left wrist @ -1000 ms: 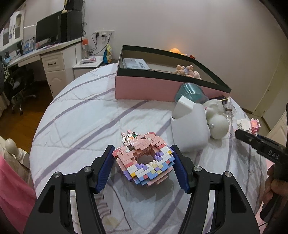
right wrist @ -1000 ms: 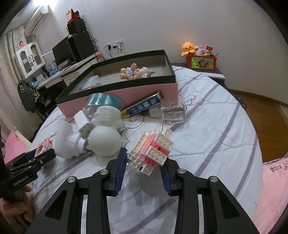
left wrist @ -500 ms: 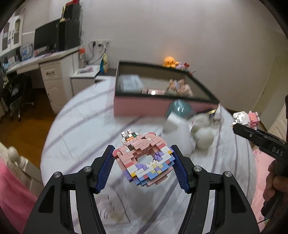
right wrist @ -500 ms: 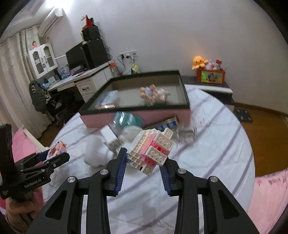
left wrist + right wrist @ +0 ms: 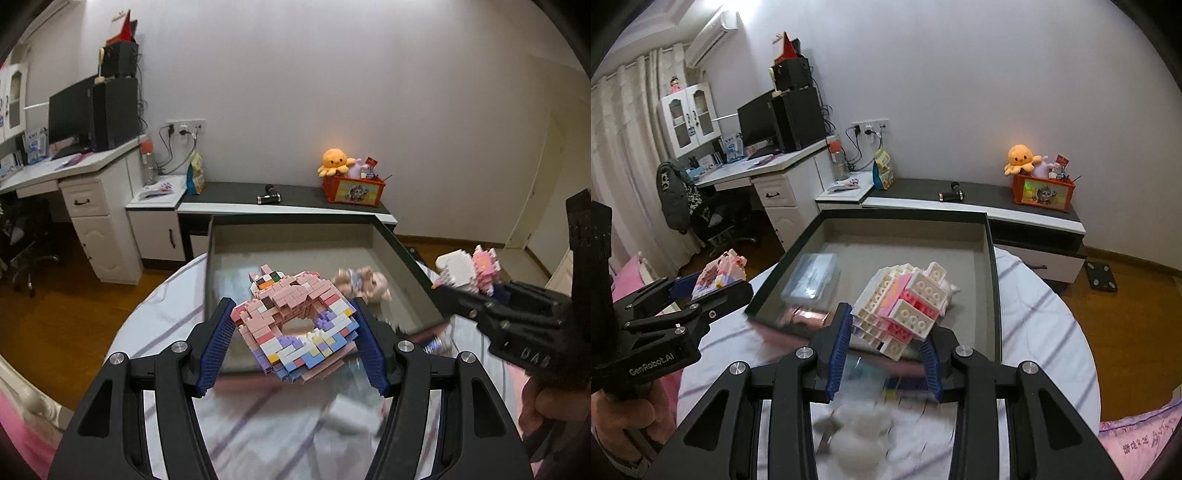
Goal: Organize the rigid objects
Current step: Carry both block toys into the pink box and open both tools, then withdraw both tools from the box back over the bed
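Two brick models carried over box (image 5: pixel 402 254): left gripper (image 5: pixel 295 341) clamps ring (image 5: pixel 295 332), right gripper (image 5: pixel 886 347) clamps block (image 5: pixel 905 302). Next: lowering, release inside.

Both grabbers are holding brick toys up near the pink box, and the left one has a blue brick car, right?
Not a car. The left wrist view shows the left gripper clamped on a pink brick donut. The right gripper does hold a white-and-pink brick model.
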